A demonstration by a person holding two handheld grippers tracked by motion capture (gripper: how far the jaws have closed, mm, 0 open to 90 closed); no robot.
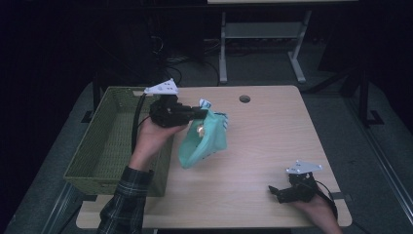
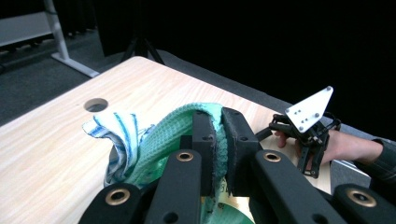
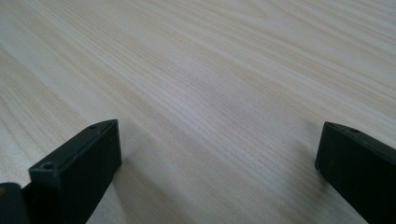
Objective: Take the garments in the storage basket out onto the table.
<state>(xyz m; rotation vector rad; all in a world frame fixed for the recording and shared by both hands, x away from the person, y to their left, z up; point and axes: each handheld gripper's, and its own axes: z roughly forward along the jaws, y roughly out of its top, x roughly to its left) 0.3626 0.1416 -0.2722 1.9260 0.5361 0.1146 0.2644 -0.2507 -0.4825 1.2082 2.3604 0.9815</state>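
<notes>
Green wicker basket (image 1: 104, 141) at nine o'clock on the wooden table (image 1: 272, 146), round cable hole (image 1: 244, 99) toward twelve. Nothing lying between cloth and basket rim. Left gripper (image 1: 197, 113) raised beside the basket's right wall, clamped tight on a green waffle-weave cloth (image 1: 204, 141) bundled with a blue-striped white cloth (image 2: 114, 133); bundle hanging off the jaw tips toward five o'clock, lower end near the tabletop. Right gripper (image 1: 275, 191) resting at four o'clock, well apart, jaws wide over bare wood.
</notes>
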